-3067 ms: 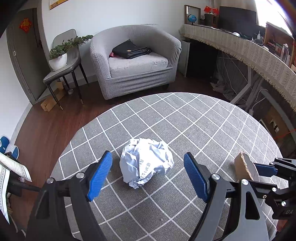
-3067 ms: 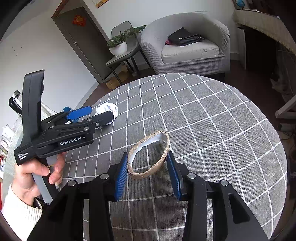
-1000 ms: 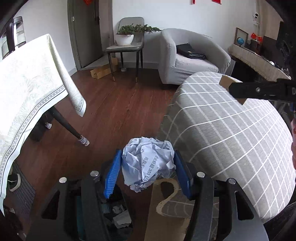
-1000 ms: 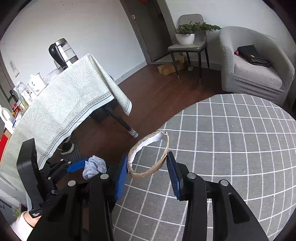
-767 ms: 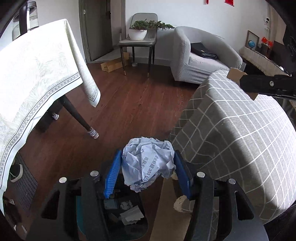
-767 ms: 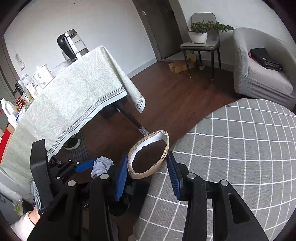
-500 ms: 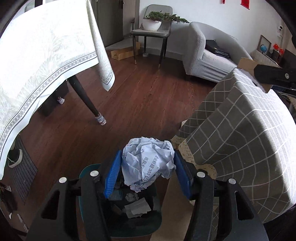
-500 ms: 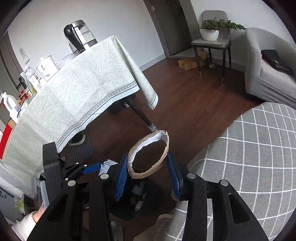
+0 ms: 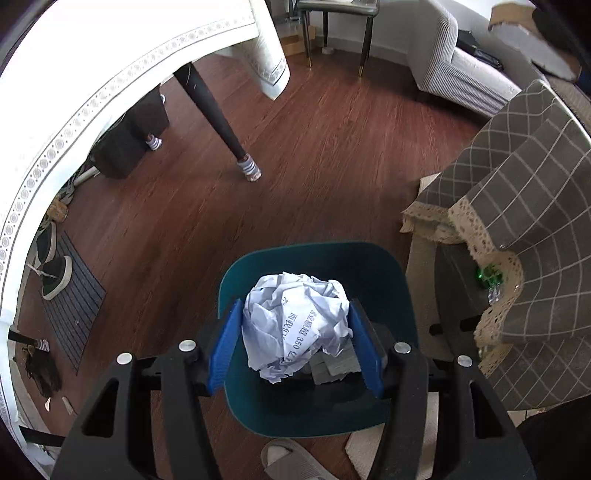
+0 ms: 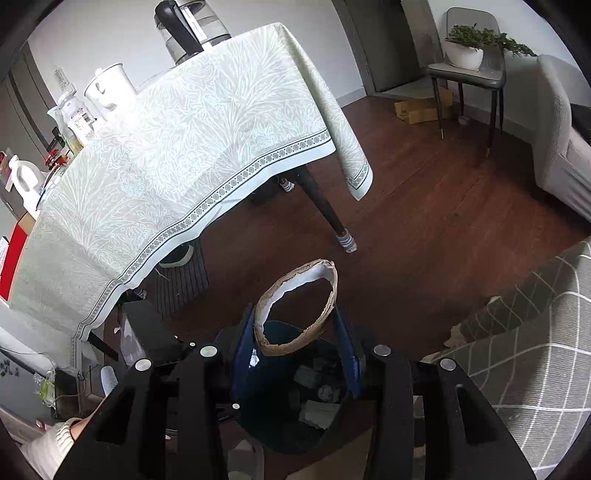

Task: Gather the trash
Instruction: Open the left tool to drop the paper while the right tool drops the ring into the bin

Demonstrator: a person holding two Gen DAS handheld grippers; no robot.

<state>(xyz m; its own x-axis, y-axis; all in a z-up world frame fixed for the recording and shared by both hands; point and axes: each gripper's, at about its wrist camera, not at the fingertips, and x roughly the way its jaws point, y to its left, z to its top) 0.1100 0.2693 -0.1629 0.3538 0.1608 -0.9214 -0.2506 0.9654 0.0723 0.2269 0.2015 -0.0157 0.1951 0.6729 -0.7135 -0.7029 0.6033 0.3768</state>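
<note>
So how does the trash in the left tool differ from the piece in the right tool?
The crumpled paper ball is a pale, solid wad with printed text, filling the gap between the left tool's pads. The cardboard ring is a brown, torn-edged hollow loop with a white inner face, pinched in the right tool. Both are held above the teal trash bin, which already contains scraps.

Paper ball (image 9: 297, 323): between the fingers of the left gripper (image 9: 295, 345), directly over the open bin (image 9: 384, 266).
Bin: on the wood floor (image 9: 295, 155), just left of the table with the checked cloth (image 9: 532, 206); scraps (image 10: 317, 400) lie inside.
Cardboard ring (image 10: 295, 308): between the fingers of the right gripper (image 10: 295, 350), above the bin's far rim.
Long table (image 10: 192, 140): far left; kettle (image 10: 188, 29) and bottles on it.
Chair (image 10: 469, 70): far right, a plant (image 10: 480, 40) on its seat.
Slipper (image 9: 284, 458): near, in front of the bin.
</note>
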